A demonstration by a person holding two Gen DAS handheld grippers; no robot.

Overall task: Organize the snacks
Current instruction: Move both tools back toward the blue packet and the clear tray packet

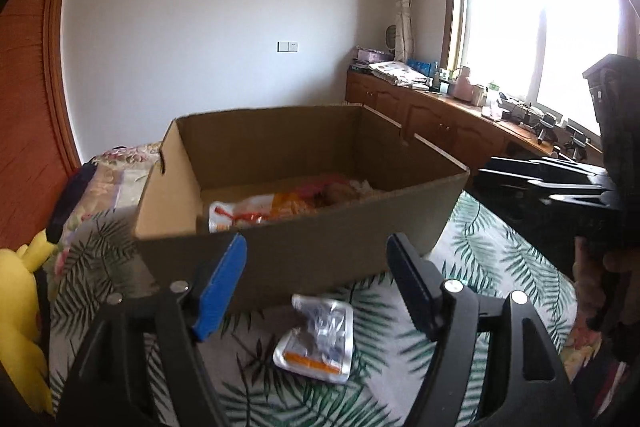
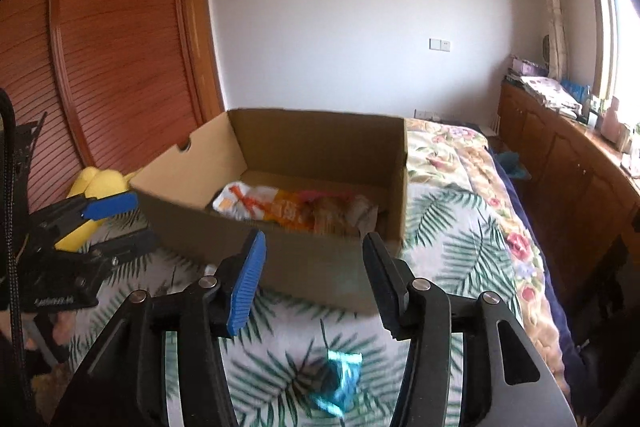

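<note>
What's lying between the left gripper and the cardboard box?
A silver snack packet on the leaf-print cover, just before the box, below the left gripper; the left wrist view shows it.

The cardboard box [image 1: 280, 255] stood open-topped, its near wall blocking level approach. Bedspread [image 2: 452, 235] beside it lay free; a yellow plush toy [image 2: 94, 187], apparently, crowded the left.

1. I can't read the silver packet [image 1: 314, 339]: its print is too small.
2. The teal wrapper [image 2: 340, 383] is smeared by blur.
3. The cardboard box [image 1: 304, 251] front wall hides part of the snack bags [image 1: 280, 207] inside.
4. The yellow plush [image 1: 20, 307] is cut off at the frame edge.
</note>
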